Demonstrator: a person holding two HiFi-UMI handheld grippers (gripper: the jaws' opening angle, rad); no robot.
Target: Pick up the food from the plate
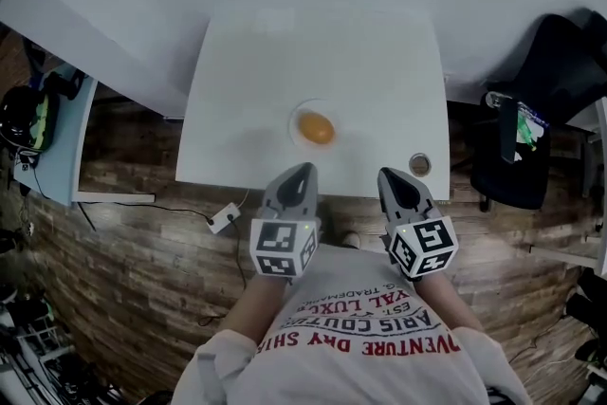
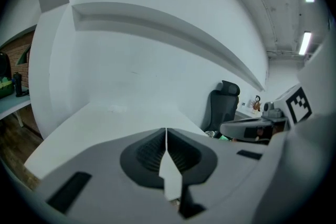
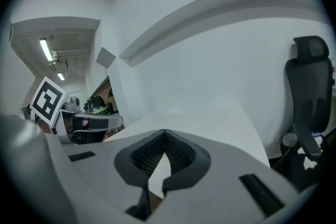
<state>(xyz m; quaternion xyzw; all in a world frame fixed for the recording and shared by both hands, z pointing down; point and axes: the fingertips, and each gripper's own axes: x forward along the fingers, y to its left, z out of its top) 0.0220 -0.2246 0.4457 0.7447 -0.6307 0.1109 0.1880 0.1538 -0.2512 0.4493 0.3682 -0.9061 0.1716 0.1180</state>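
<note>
An orange, rounded piece of food (image 1: 316, 127) lies on a small white plate (image 1: 298, 111) near the front edge of the white table (image 1: 285, 62). My left gripper (image 1: 300, 170) hovers just short of that front edge, below and left of the plate, its jaws shut on nothing. My right gripper (image 1: 395, 175) is beside it, below and right of the plate, jaws also shut and empty. Each gripper view looks over closed jaws, the left gripper (image 2: 166, 134) and the right gripper (image 3: 165, 135), across the table top; the plate is hidden from both.
A small round object (image 1: 419, 165) sits on the table's front right corner. A black office chair (image 1: 531, 119) stands to the right. A light blue desk (image 1: 57, 138) with dark items is at the left. A cable and white plug (image 1: 224, 219) lie on the wooden floor.
</note>
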